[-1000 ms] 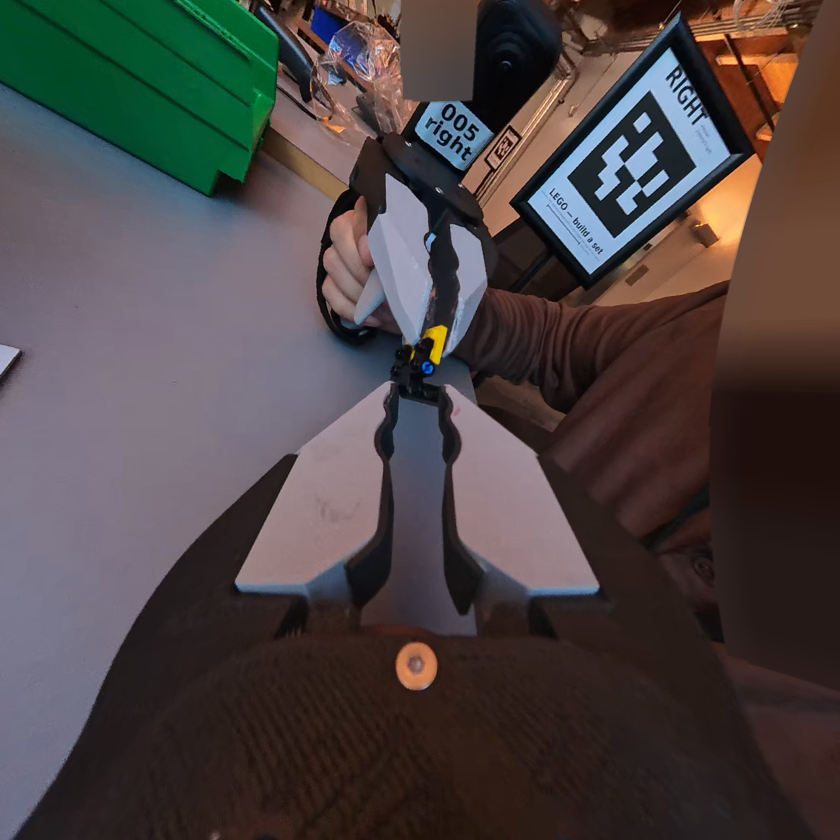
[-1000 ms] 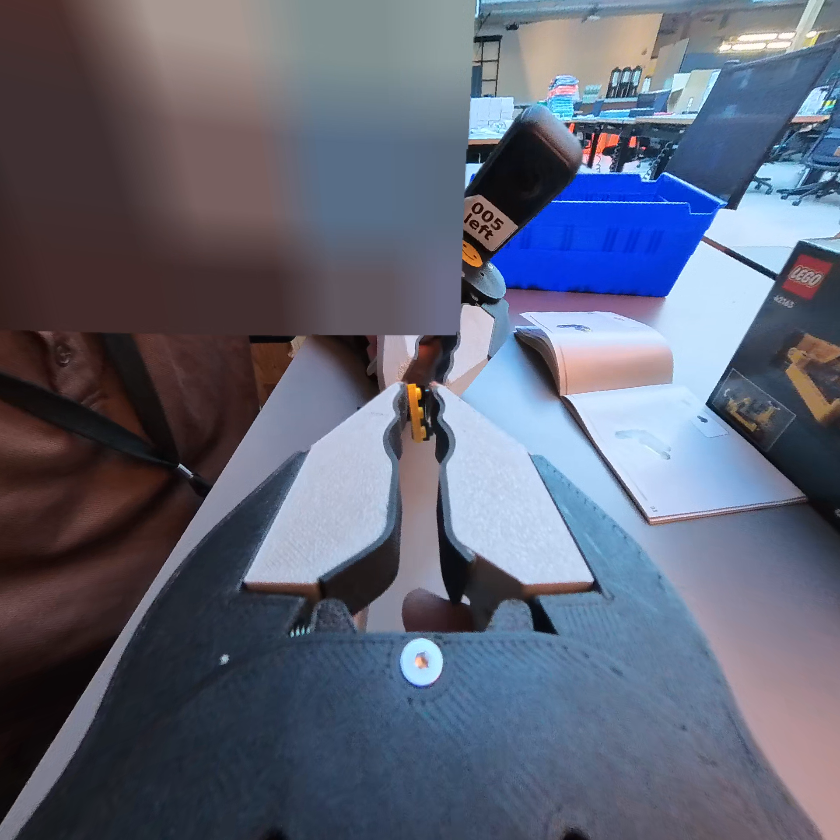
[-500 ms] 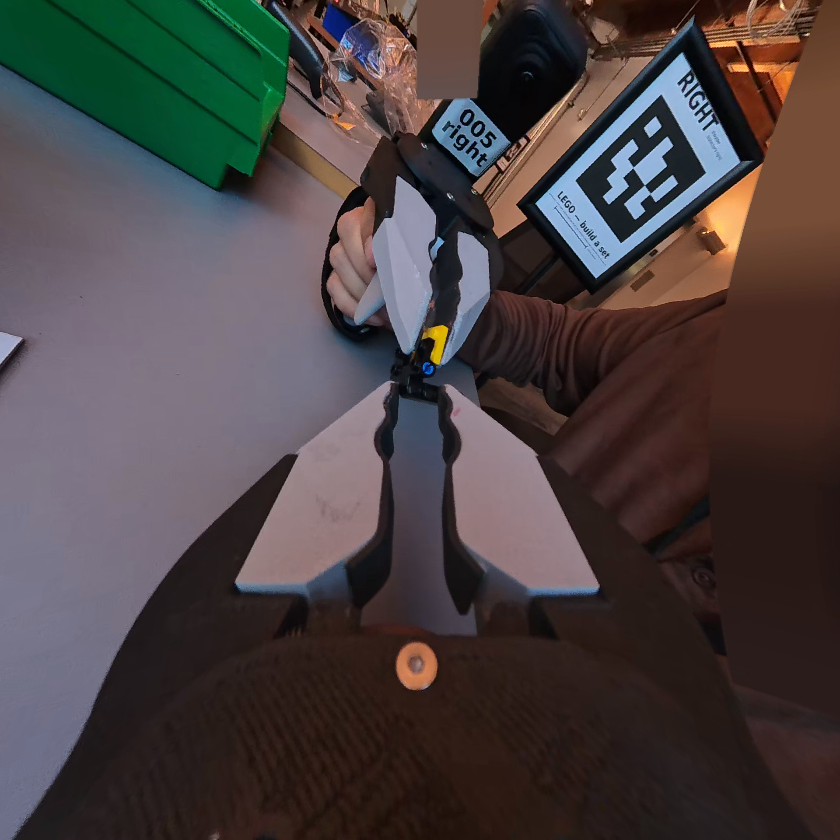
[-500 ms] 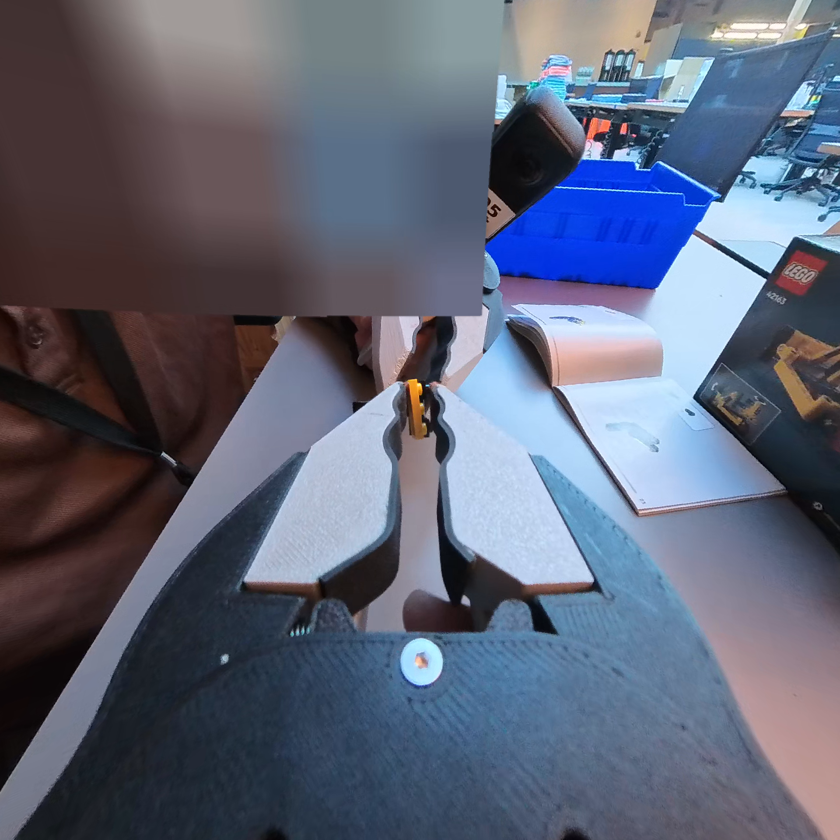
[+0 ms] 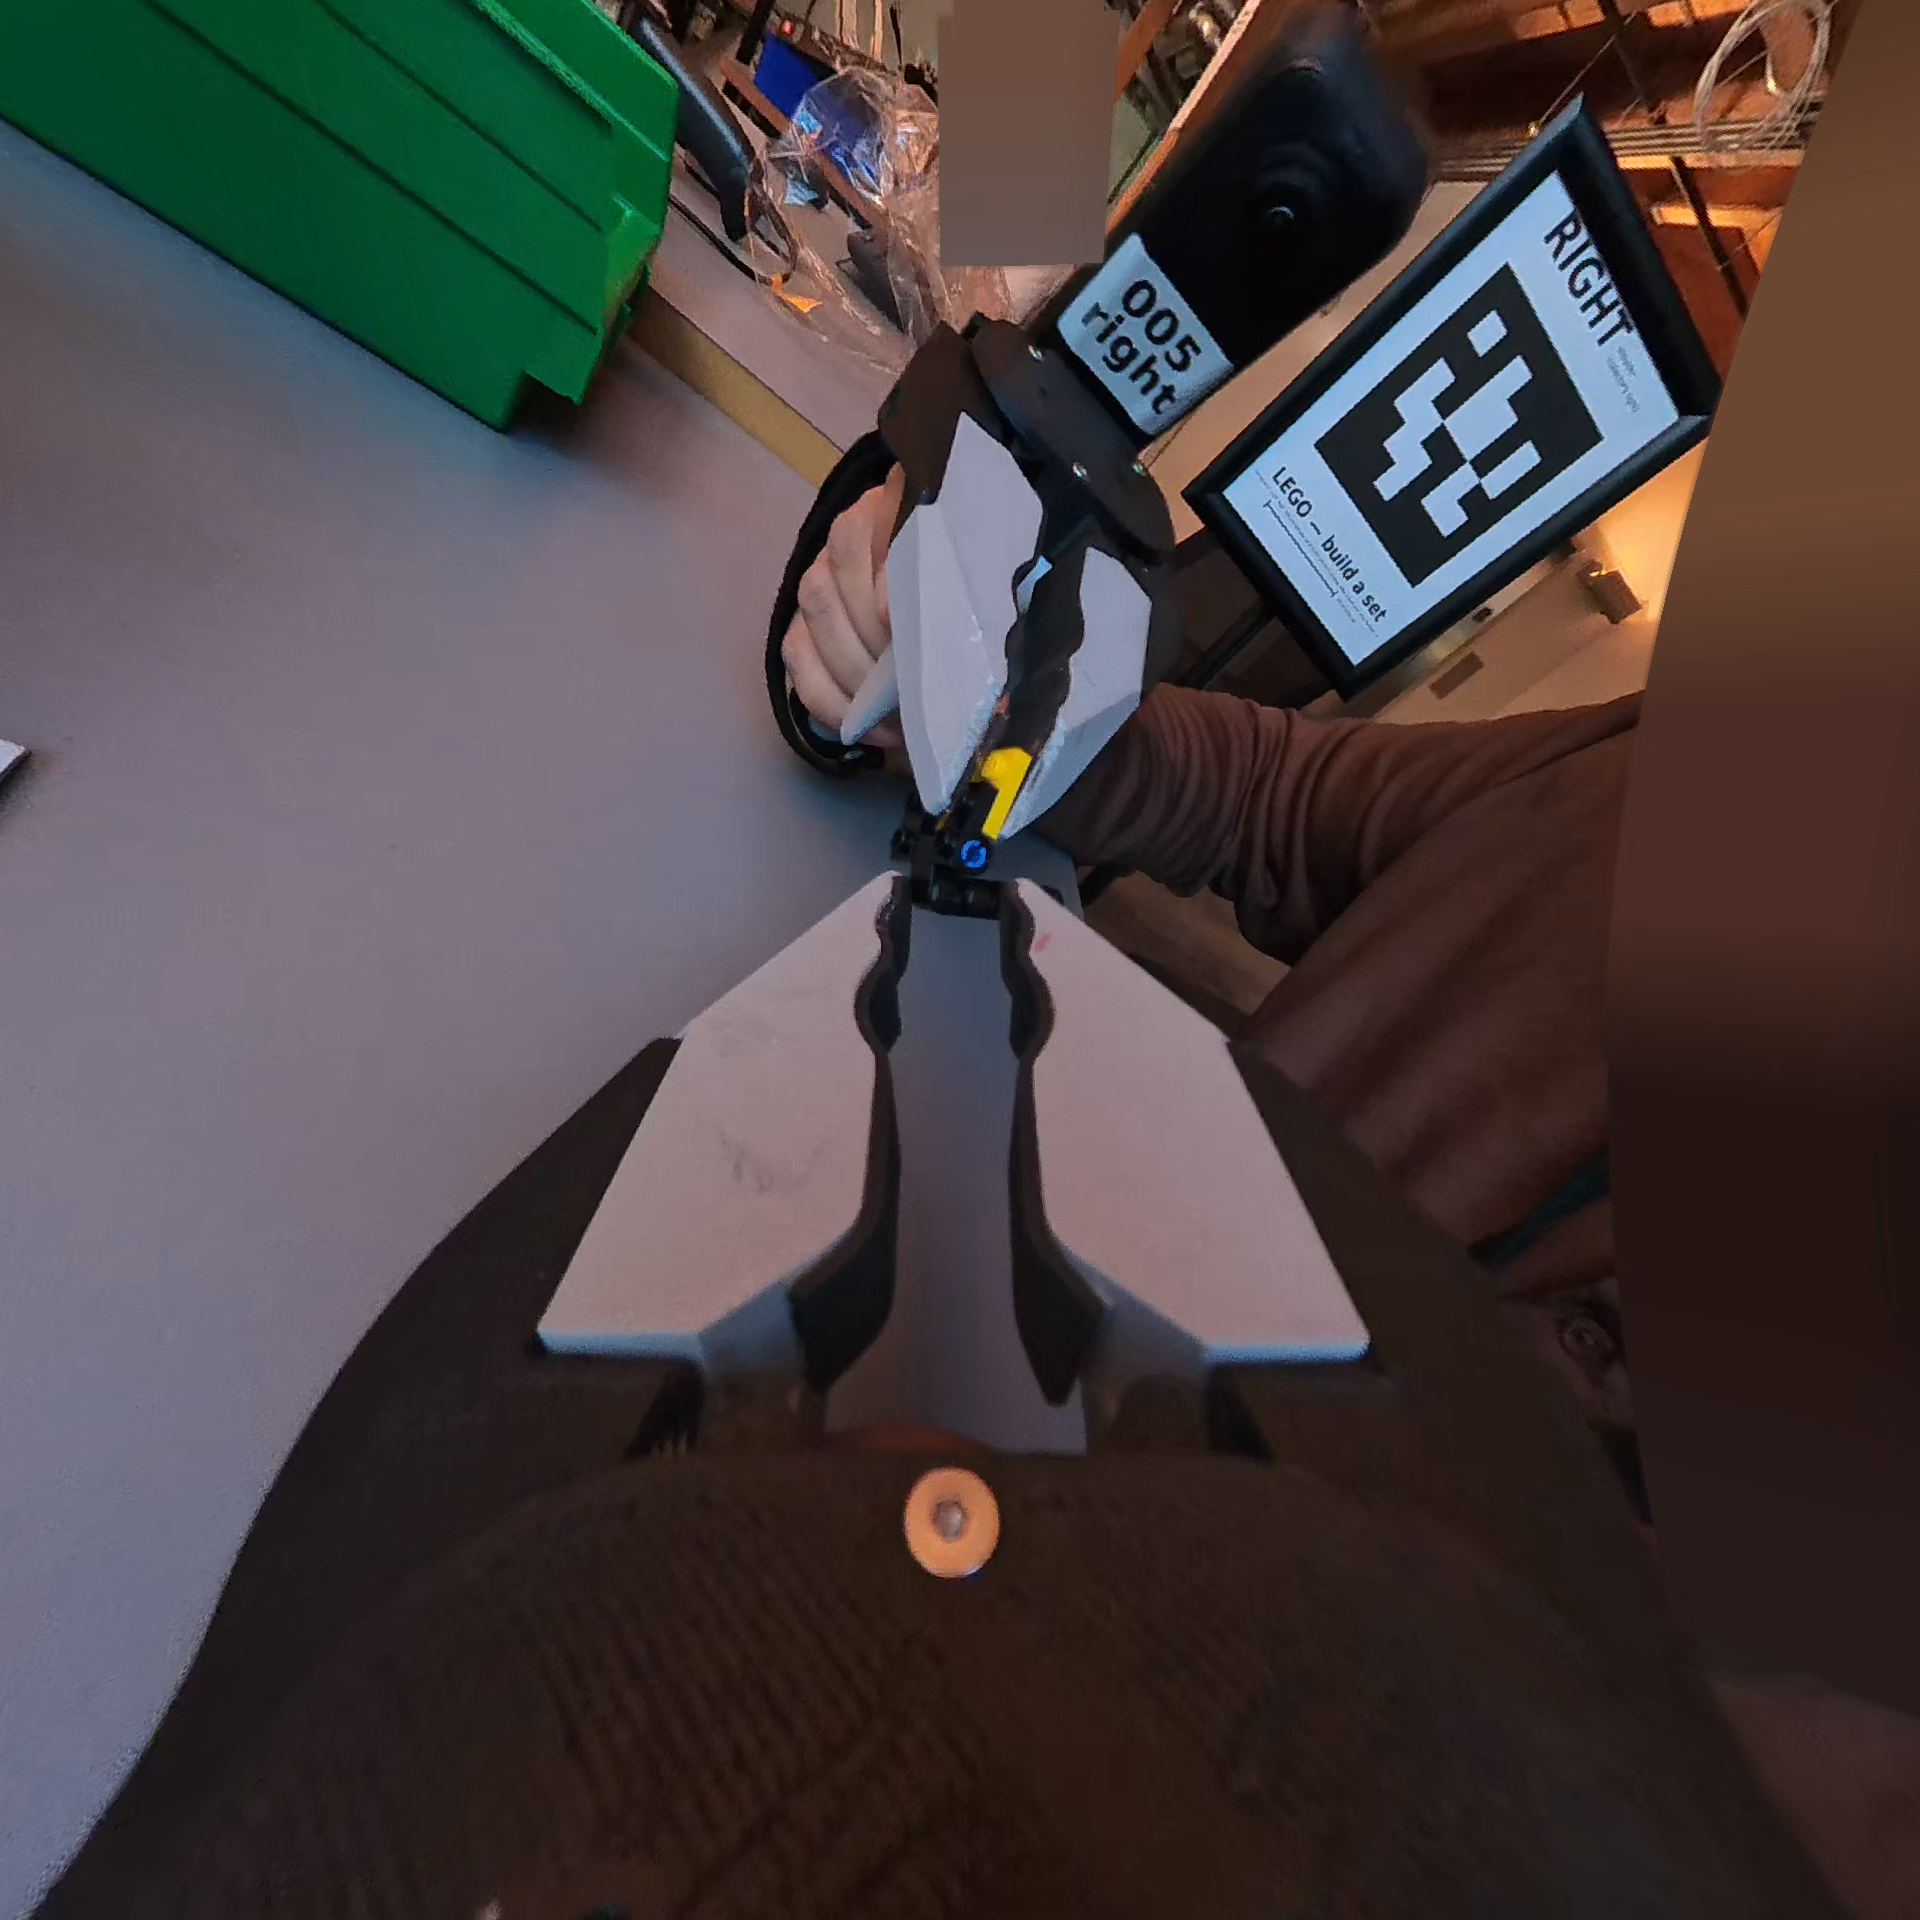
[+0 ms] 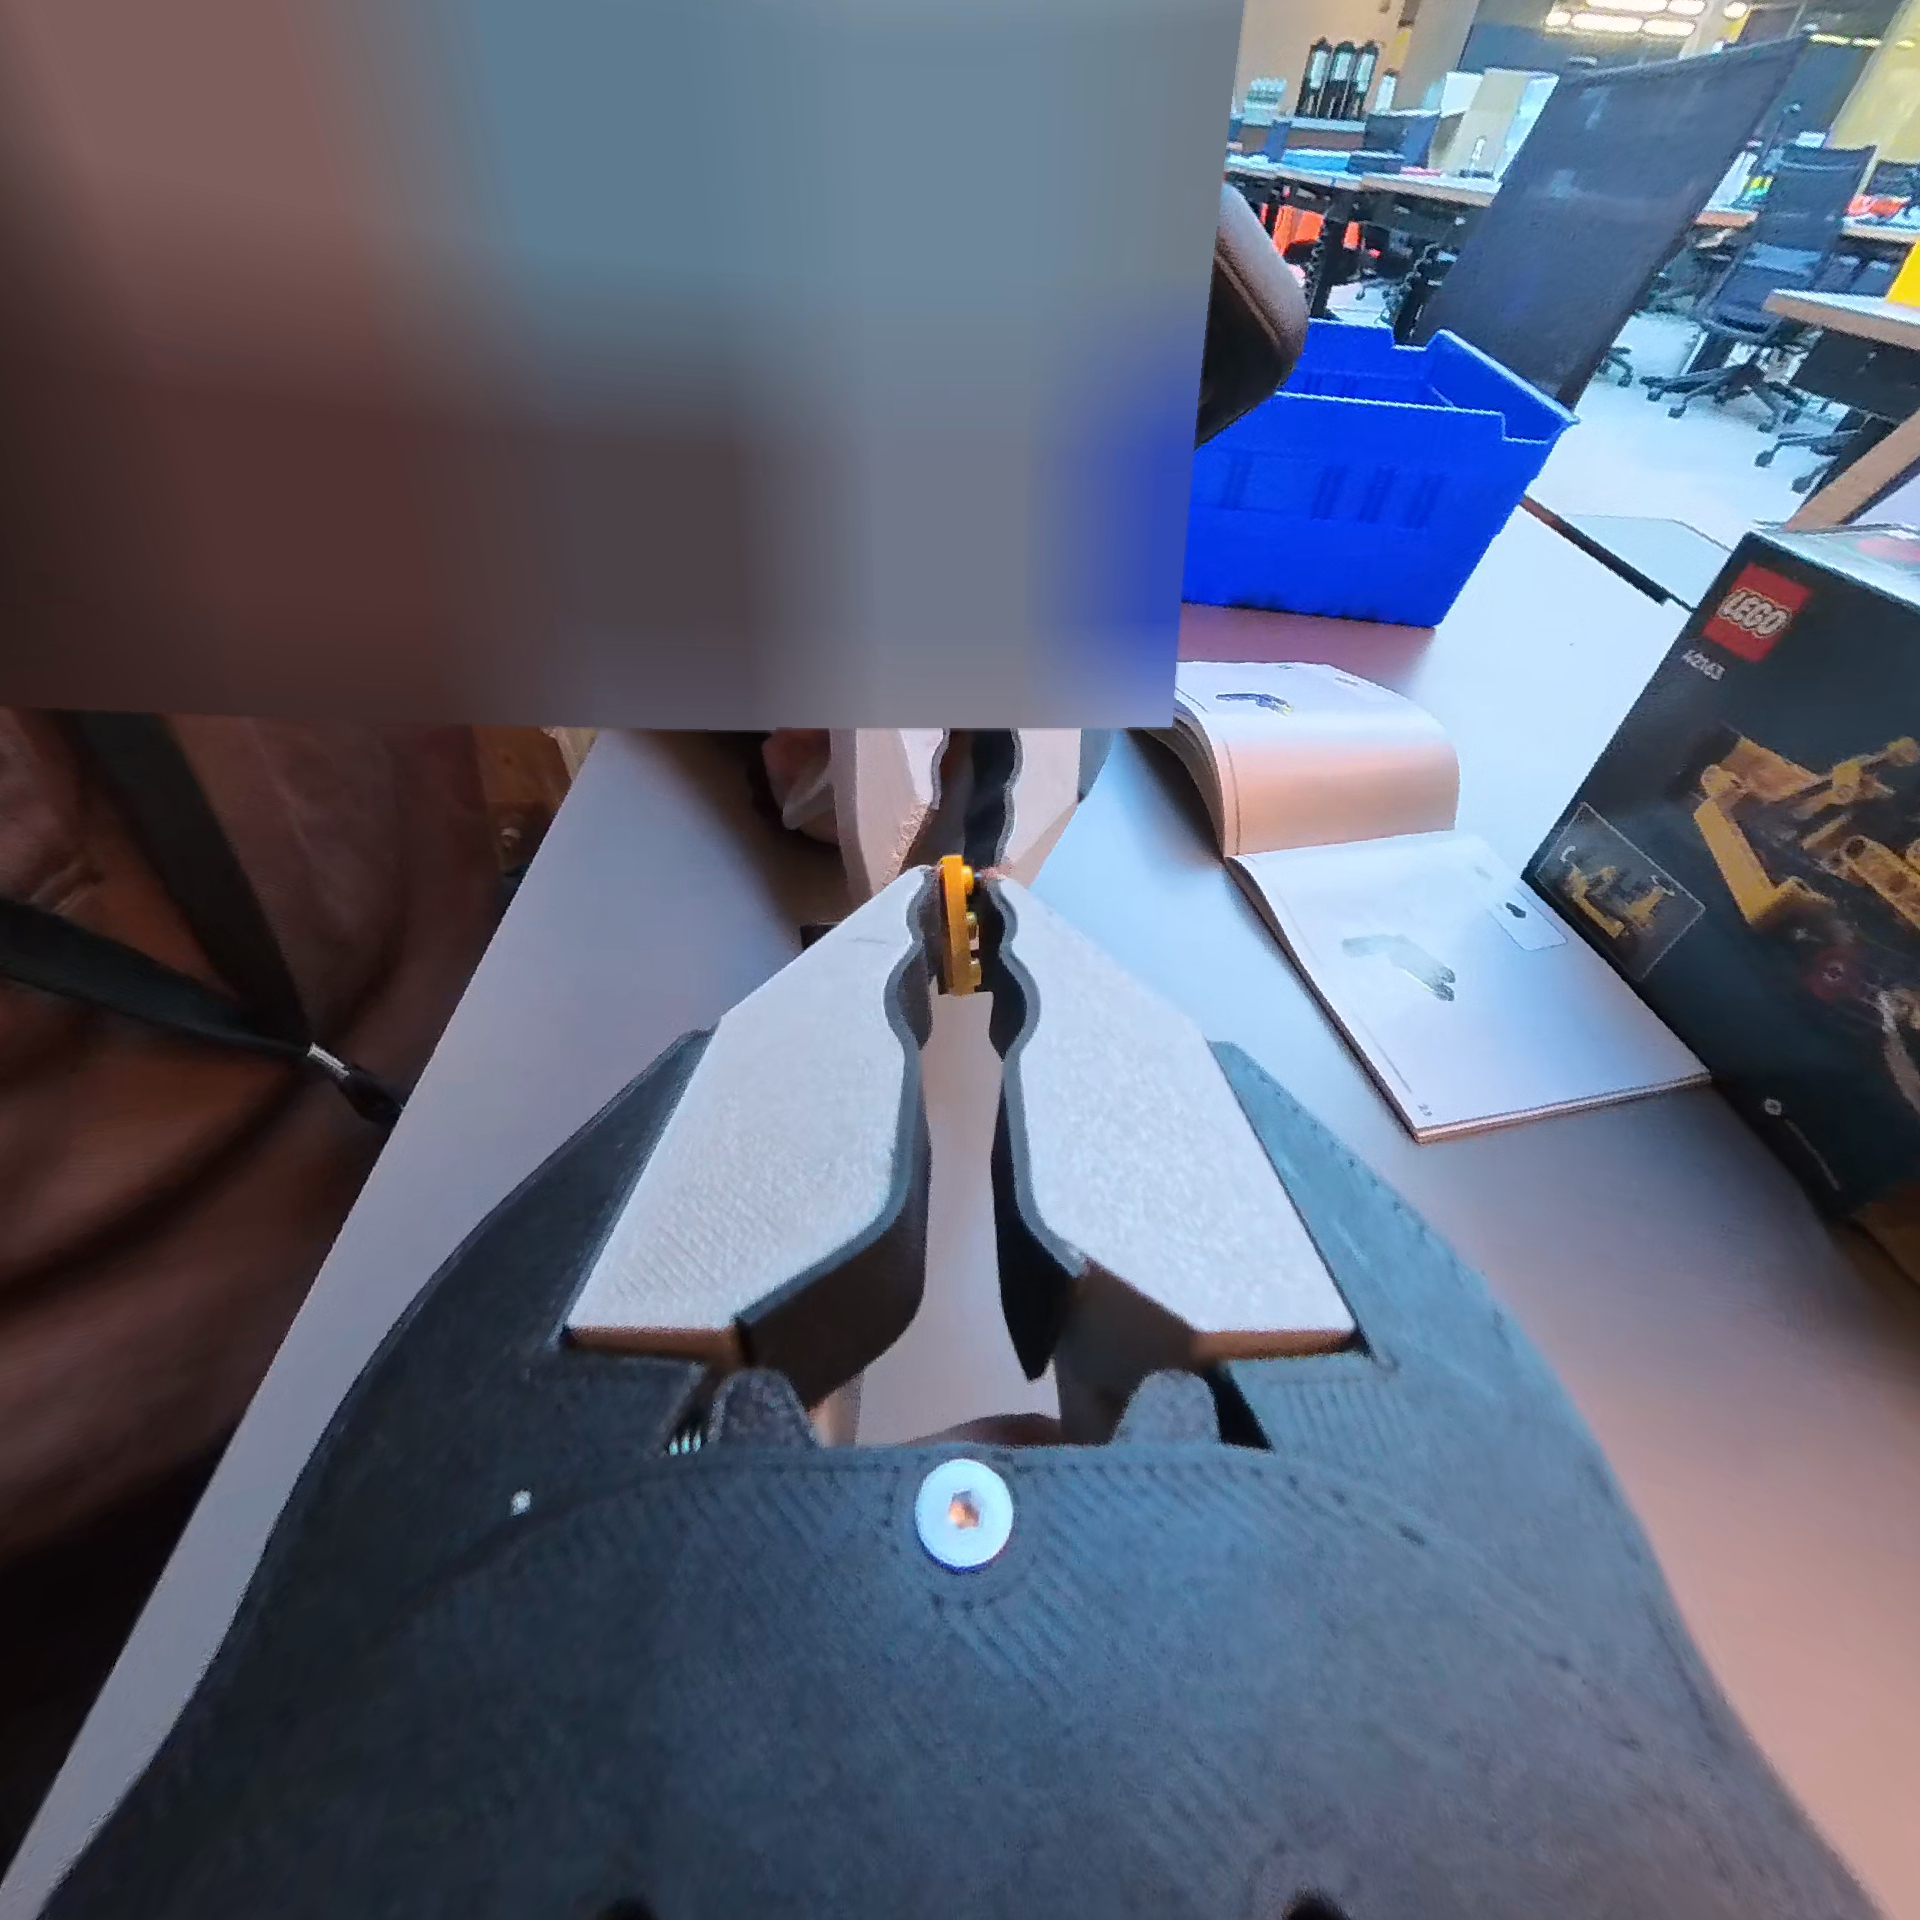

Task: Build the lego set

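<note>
My left gripper [image 5: 948, 902] is shut on a small black lego assembly [image 5: 940, 862] with a blue pin, held above the grey table [image 5: 364, 727]. My right gripper [image 6: 961, 883] is shut on a yellow lego piece [image 6: 958, 930]. In the left wrist view the right gripper [image 5: 971, 805] points down at my left fingertips, and its yellow piece [image 5: 1000, 781] touches the black assembly. In the right wrist view the left gripper's fingers [image 6: 894, 810] show just beyond the yellow piece; the black assembly is hidden there.
An open instruction booklet [image 6: 1382, 914] and a lego box [image 6: 1766, 862] lie right of the right gripper. A blue bin [image 6: 1361, 488] stands behind them. A green bin [image 5: 332, 177] sits at the table's far left. A framed marker sign [image 5: 1455, 447] stands behind the right gripper. The grippers are tip to tip, or close to it.
The two grippers stay tip to tip, with the yellow piece against the black assembly. The right gripper has tilted slightly and the background has shifted a little.
</note>
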Demonstrator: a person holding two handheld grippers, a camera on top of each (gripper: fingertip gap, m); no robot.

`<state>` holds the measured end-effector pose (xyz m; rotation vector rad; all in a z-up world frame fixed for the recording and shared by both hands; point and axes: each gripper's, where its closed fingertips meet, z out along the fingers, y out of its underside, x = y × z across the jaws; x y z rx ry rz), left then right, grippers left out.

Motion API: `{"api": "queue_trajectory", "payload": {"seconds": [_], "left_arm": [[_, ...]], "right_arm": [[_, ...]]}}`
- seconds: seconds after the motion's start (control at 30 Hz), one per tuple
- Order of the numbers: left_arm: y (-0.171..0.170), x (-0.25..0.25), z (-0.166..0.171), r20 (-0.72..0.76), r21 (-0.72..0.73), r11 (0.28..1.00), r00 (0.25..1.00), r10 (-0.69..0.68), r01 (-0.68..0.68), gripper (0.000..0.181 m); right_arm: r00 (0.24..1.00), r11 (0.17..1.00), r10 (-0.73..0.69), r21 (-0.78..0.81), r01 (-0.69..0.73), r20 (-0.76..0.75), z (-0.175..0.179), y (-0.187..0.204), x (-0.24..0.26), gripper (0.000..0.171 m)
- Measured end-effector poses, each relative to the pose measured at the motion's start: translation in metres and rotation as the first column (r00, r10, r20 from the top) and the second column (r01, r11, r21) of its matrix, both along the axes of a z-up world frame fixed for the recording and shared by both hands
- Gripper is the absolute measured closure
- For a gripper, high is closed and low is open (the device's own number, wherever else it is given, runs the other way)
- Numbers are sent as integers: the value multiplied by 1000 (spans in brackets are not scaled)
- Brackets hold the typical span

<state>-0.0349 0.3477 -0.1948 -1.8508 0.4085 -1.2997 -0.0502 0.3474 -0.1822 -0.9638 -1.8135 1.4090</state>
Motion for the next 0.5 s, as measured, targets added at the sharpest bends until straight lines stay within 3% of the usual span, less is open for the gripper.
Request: {"api": "queue_trajectory", "payload": {"seconds": [0.5], "left_arm": [[-4, -1, 3, -4, 31, 999, 999, -34, 34, 172]], "right_arm": [[995, 997, 68, 25, -66, -71, 5, -6, 3, 167]]}}
